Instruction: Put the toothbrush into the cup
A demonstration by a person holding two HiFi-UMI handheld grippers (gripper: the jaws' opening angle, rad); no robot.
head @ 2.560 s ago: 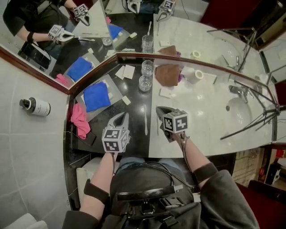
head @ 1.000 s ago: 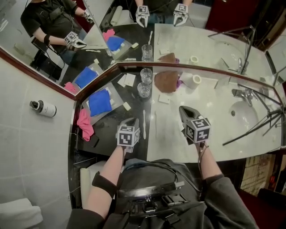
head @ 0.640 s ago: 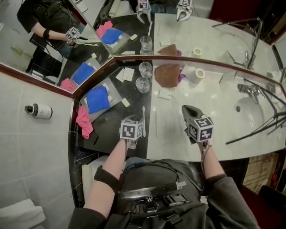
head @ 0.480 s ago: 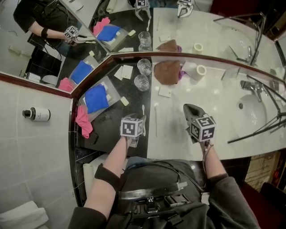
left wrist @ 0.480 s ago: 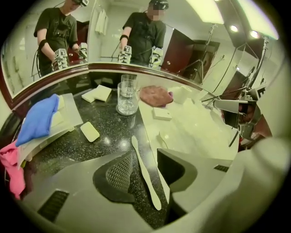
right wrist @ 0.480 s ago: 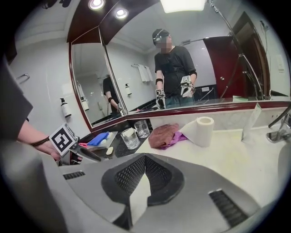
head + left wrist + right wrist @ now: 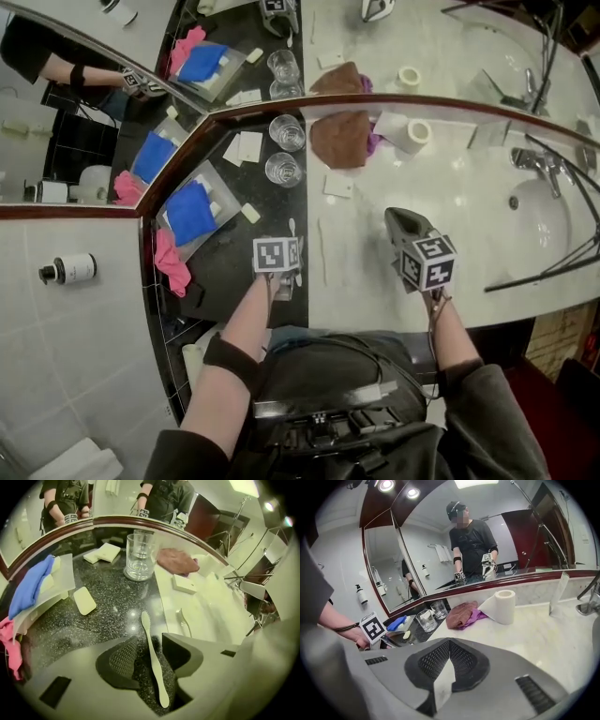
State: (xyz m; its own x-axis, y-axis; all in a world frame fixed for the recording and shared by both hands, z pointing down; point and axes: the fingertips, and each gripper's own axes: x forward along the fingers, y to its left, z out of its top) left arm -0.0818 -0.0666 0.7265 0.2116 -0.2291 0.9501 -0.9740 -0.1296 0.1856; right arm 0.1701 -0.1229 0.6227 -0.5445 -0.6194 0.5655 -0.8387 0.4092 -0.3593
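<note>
A pale toothbrush [image 7: 152, 658] lies flat on the black granite counter, head pointing towards the mirror. My left gripper [image 7: 149, 641] points steeply down over it, and its jaws have just opened wide. The handle lies between the fingers [image 7: 123, 660] with a gap on each side, so nothing is gripped. A clear glass cup [image 7: 138, 557] stands upright beyond the brush by the mirror, and a second glass [image 7: 287, 132] stands behind the nearer one [image 7: 282, 170]. The left marker cube [image 7: 277, 255] hides most of the brush from above. My right gripper [image 7: 449, 644] hovers shut and empty over the marble [image 7: 403, 225].
A tray with a blue cloth [image 7: 190, 211] and a pink cloth [image 7: 171, 258] lie left of the brush. Soap bars [image 7: 85, 600] sit on the granite. A brown towel [image 7: 342, 139], a toilet roll [image 7: 408, 134] and the sink [image 7: 544, 225] are on the marble side.
Both grippers have sunk towards the counter. The left one has tipped nose-down over the toothbrush, covering it in the head view. The right one stays shut over the marble.
</note>
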